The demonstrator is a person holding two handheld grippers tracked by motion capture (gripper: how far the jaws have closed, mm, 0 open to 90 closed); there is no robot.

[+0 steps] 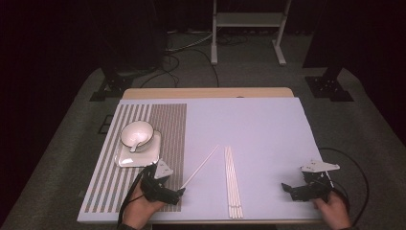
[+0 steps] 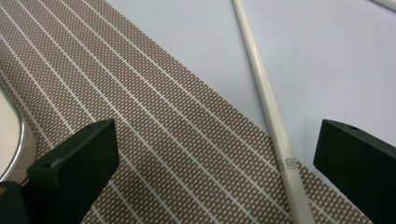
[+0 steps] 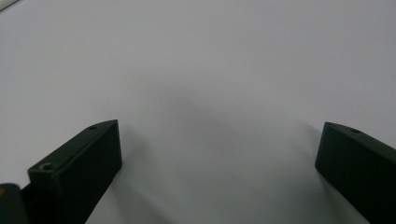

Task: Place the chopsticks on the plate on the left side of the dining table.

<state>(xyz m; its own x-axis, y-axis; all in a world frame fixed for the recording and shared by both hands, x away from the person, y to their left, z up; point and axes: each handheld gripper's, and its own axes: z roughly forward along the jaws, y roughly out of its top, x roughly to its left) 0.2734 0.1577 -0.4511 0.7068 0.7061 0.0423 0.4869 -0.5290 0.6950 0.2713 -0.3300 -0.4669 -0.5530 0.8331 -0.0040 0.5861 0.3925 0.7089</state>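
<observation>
Two claws work low over a pale table, one in each of a person's hands at the near edge. The left claw hovers at the near right corner of a brown striped mat, its jaws spread wide and gripping nothing. In the left gripper view, a single white chopstick runs between those jaws, closer to the right one, without touching either; its thick end lies across the mat's edge and the rest stretches out over the bare table. From the high view, that chopstick lies at a slant, its near end just beside the left claw's tips and its far end pointing away and to the right.

A bundle of further chopsticks lies straight on the table just to the right of the slanted one, reaching almost to the near edge. On the mat's left part sits a white square plate carrying a white bowl with a spoon resting in it.

The right claw sits well apart from the chopsticks, near the table's right front corner, its jaws likewise released. In the right gripper view they stand wide over bare table.
</observation>
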